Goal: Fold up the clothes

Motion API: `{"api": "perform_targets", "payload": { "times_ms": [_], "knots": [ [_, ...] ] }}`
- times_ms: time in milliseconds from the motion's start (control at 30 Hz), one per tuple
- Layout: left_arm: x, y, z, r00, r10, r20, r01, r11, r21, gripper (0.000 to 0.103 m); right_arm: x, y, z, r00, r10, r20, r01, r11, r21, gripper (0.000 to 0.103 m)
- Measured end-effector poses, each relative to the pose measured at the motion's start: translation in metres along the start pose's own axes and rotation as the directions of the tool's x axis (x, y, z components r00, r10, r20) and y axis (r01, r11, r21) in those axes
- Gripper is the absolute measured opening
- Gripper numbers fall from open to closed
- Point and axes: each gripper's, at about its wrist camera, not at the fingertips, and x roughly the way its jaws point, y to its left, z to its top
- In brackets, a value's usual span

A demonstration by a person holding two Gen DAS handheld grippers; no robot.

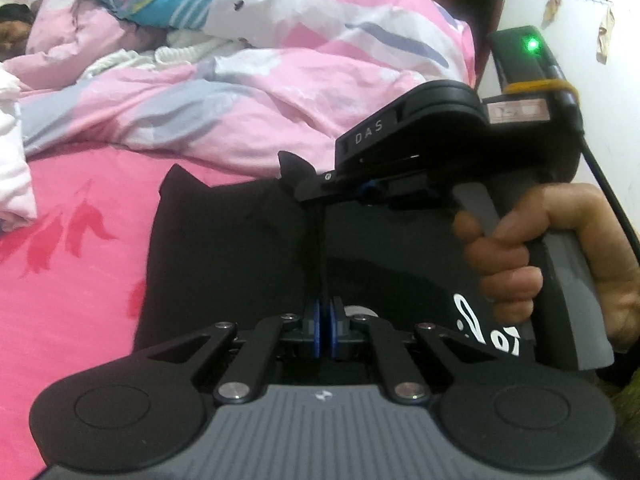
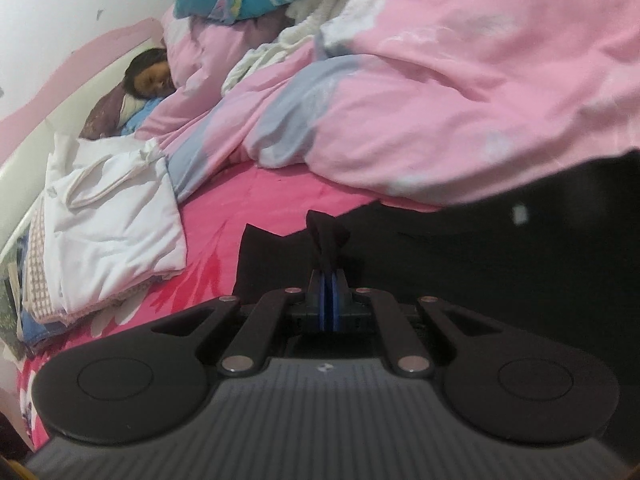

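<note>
Garment: one black garment (image 1: 224, 240) with white lettering lies on the pink bed sheet (image 1: 80, 280), near the edge of the bed closest to the person, with the bunched quilt (image 1: 280, 92) just behind it.
Left claw: the left claw (image 1: 324, 332) is pinched narrow on a thin ridge of the black cloth, which rises straight up from between its blue pads.
Right claw: the right claw (image 2: 328, 304) is likewise pinched narrow on a tuft of the same cloth, which pokes up just past its tips.
Key relation: in the left view the right claw's tip (image 1: 296, 168) sits farther in over the garment, toward the quilt, while the left claw holds the nearer part; the held line seems to run from the near edge of the bed toward the quilt.
Nearer hand: both already hold cloth, so neither needs to reach; the right hand (image 1: 560, 264) grips its handle just beside the left claw.
Next move, as a judgement: carrying both pinches the same way across the garment would lay one part over the other.
Count: one black garment, two claws, one quilt, one stack of folded pale clothes (image 2: 108, 220) well apart toward the headboard corner.
</note>
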Motion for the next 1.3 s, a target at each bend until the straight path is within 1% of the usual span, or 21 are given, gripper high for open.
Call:
{"api": "perform_targets", "payload": {
  "times_ms": [200,333,367,433,500,600,700,767,833,900,933,1000,1033,1100,1167,1200,1233,1300],
  "knots": [
    [0.005,-0.005,-0.001,1.0,-0.011,-0.022,0.012,1.0,0.021,0.005,-0.01,-0.022,-0.009,1.0,0.003,0.028,-0.005,0.998,0.061,0.002],
    [0.013,-0.007,-0.002,0.999,-0.017,-0.049,0.019,0.999,0.036,0.005,-0.01,-0.037,-0.018,0.999,0.007,0.038,-0.012,0.992,0.123,0.002],
    [0.014,-0.008,-0.003,0.998,-0.023,-0.057,0.025,0.999,0.039,0.006,-0.009,-0.041,-0.02,0.999,0.006,0.036,-0.011,0.99,0.139,0.002],
    [0.015,-0.008,-0.004,0.995,-0.059,-0.084,0.061,0.998,0.028,0.008,-0.005,-0.049,-0.025,1.0,0.006,0.027,-0.01,0.986,0.164,0.003],
    [0.012,-0.007,-0.005,0.99,-0.1,-0.102,0.102,0.995,0.014,0.023,-0.004,-0.059,-0.027,1.0,-0.004,0.025,-0.001,0.981,0.195,0.006],
    [-0.008,-0.004,-0.005,0.984,-0.155,-0.091,0.157,0.987,0.015,0.031,-0.02,-0.077,-0.028,0.999,-0.027,0.046,0.015,0.968,0.251,0.006],
    [-0.033,0.004,-0.004,0.977,-0.193,-0.094,0.196,0.98,0.024,0.034,-0.047,-0.085,-0.028,0.996,-0.047,0.075,0.026,0.966,0.258,0.006],
    [-0.049,0.014,-0.004,0.979,-0.18,-0.098,0.184,0.982,0.03,0.034,-0.064,-0.081,-0.028,0.996,-0.049,0.076,0.031,0.977,0.213,0.006],
    [-0.057,0.024,-0.004,0.988,-0.119,-0.095,0.125,0.991,0.057,0.034,-0.074,-0.064,-0.03,0.999,-0.008,0.049,0.002,0.991,0.131,0.006],
    [-0.06,0.035,-0.004,0.995,-0.039,-0.092,0.047,0.995,0.083,0.034,-0.071,-0.035,-0.034,1.0,0.03,0.0,-0.03,1.0,0.009,0.006],
    [-0.057,0.04,-0.005,0.995,0.001,-0.101,0.008,0.997,0.081,0.034,-0.067,-0.019,-0.038,0.999,0.039,-0.023,-0.04,0.998,-0.058,0.006],
    [-0.051,0.048,-0.008,0.991,0.04,-0.126,-0.032,0.997,0.067,0.034,-0.051,0.008,-0.045,0.997,0.05,-0.066,-0.06,0.984,-0.167,0.006],
    [-0.049,0.05,-0.009,0.99,0.053,-0.132,-0.044,0.997,0.066,0.034,-0.043,0.018,-0.049,0.995,0.046,-0.085,-0.063,0.977,-0.203,0.006],
    [-0.046,0.055,-0.012,0.987,0.077,-0.143,-0.068,0.996,0.065,0.035,-0.029,0.024,-0.059,0.993,0.009,-0.121,-0.04,0.967,-0.253,0.006],
    [-0.045,0.06,-0.014,0.987,0.08,-0.141,-0.073,0.996,0.056,0.037,-0.023,0.016,-0.069,0.984,-0.06,-0.168,0.014,0.965,-0.262,0.005],
    [-0.044,0.063,-0.014,0.988,0.076,-0.137,-0.07,0.996,0.05,0.038,-0.026,0.008,-0.076,0.981,-0.074,-0.182,0.025,0.966,-0.258,0.003],
    [-0.043,0.065,-0.015,0.989,0.073,-0.131,-0.068,0.997,0.046,0.04,-0.033,0.002,-0.079,0.981,-0.062,-0.182,0.016,0.97,-0.244,0.003],
    [-0.038,0.07,-0.015,0.991,0.07,-0.117,-0.066,0.997,0.039,0.043,-0.048,0.0,-0.075,0.975,-0.092,-0.201,0.047,0.974,-0.22,0.005]
  ]
}}
